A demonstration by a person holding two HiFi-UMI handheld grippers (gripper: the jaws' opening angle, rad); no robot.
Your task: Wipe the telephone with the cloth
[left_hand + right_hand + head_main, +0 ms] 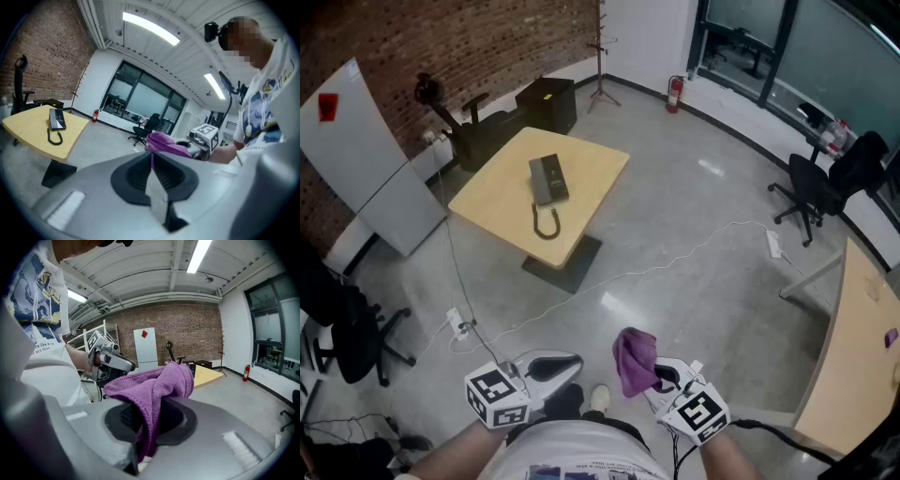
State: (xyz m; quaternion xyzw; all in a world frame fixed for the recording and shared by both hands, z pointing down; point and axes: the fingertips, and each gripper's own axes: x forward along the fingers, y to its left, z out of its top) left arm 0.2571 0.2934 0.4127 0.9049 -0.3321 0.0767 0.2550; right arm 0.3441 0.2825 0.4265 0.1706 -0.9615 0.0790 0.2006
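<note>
Concrete floor [694,253] takes up most of the head view. The square yellow-wood table [591,178] stands on a pedestal base, up the room toward the brick wall [441,47], well apart from both grippers. A white panel [366,159] leans on that wall. A black office chair [820,187] sits by the windows on the right.

Left gripper [574,361] is at the bottom of the view, close to the person's body. Its jaws are pressed together with nothing between them. In its own view the purple past the tips is the cloth in the other gripper.

Right gripper [654,379] is just beside it, pinching the cloth.

The telephone [548,178] is dark and lies flat near the table's middle. Its cord [546,225] loops toward the near edge.

The cloth [634,360] is purple terry. It sits bunched above the right jaws and drapes down between them. It is nowhere near the telephone.

A red fire extinguisher [674,94] stands at the far wall.
</note>
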